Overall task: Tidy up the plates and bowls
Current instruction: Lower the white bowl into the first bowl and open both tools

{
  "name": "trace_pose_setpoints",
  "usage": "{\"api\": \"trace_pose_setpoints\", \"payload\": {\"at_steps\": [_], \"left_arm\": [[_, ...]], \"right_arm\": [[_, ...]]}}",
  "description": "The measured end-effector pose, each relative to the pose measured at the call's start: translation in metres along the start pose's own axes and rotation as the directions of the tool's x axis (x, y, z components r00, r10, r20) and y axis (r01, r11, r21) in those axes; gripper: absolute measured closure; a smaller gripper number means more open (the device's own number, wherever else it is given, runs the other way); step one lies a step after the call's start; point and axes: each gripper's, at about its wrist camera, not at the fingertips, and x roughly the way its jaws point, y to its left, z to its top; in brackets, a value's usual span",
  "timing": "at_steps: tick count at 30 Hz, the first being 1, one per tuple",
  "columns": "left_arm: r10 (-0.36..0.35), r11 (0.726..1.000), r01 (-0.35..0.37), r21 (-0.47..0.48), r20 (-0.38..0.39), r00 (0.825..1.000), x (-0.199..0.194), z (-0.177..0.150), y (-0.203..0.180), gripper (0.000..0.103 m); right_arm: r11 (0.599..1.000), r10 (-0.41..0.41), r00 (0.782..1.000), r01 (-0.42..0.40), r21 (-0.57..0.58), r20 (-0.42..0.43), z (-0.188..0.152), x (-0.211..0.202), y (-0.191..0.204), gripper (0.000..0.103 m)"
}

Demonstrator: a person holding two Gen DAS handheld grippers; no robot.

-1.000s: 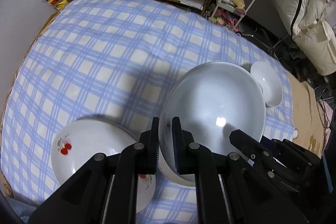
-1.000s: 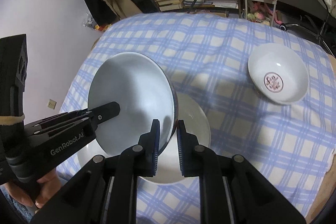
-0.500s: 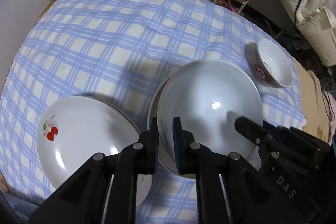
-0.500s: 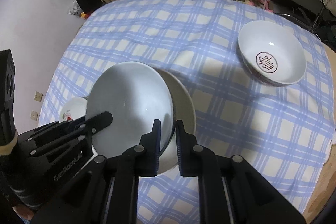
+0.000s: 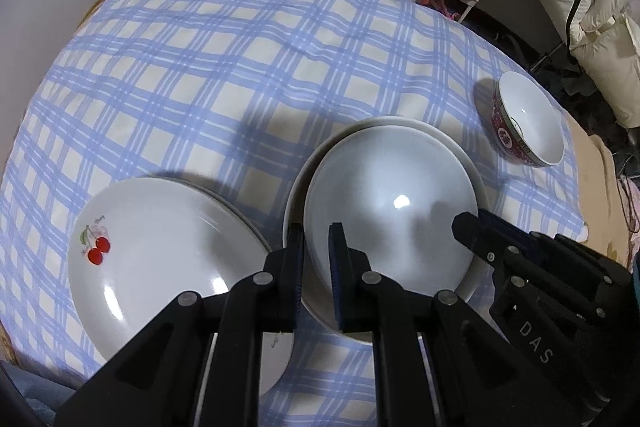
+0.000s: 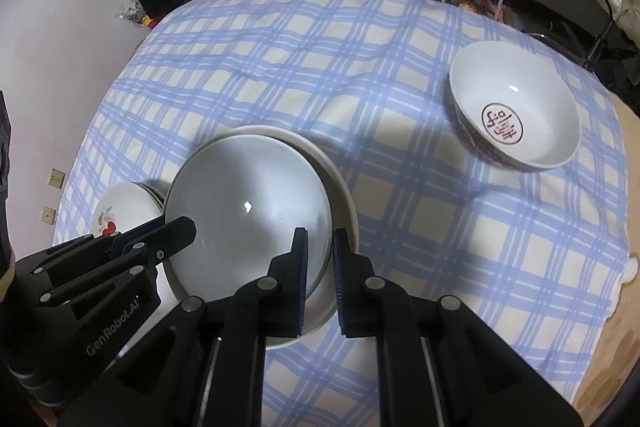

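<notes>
Plate [image 5: 390, 203] sits nested on a larger dish [image 5: 472, 163], pinched at its rim at eight o'clock by left gripper [image 5: 316, 267], four o'clock by right gripper [image 6: 320, 267].

Black grippers [image 5: 316, 255], silver screws

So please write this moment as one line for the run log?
left hand-held gripper: shut on pale grey ceramic plate | right hand-held gripper: shut on same plate | plate: over white plate | red-patterned bowl: apart
</notes>
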Motion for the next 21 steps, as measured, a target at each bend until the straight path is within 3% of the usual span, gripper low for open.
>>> {"api": "trace_pose_setpoints", "payload": {"at_steps": [10, 21], "left_arm": [[0.031, 0.999, -0.031, 0.011, 0.005, 0.999, -0.009, -0.001, -0.005, 0.091], [0.07, 0.997, -0.073, 0.033, 0.074, 0.995, -0.032, 0.009, -0.017, 0.088]], "right_arm": [[1.0, 0.012, 1.0, -0.012, 0.005, 0.003, 0.002, -0.003, -0.002, 0.089], [0.998, 0.058, 0.997, -0.059, 0.029, 0.053, 0.004, -0.023, -0.006, 0.089]]}}
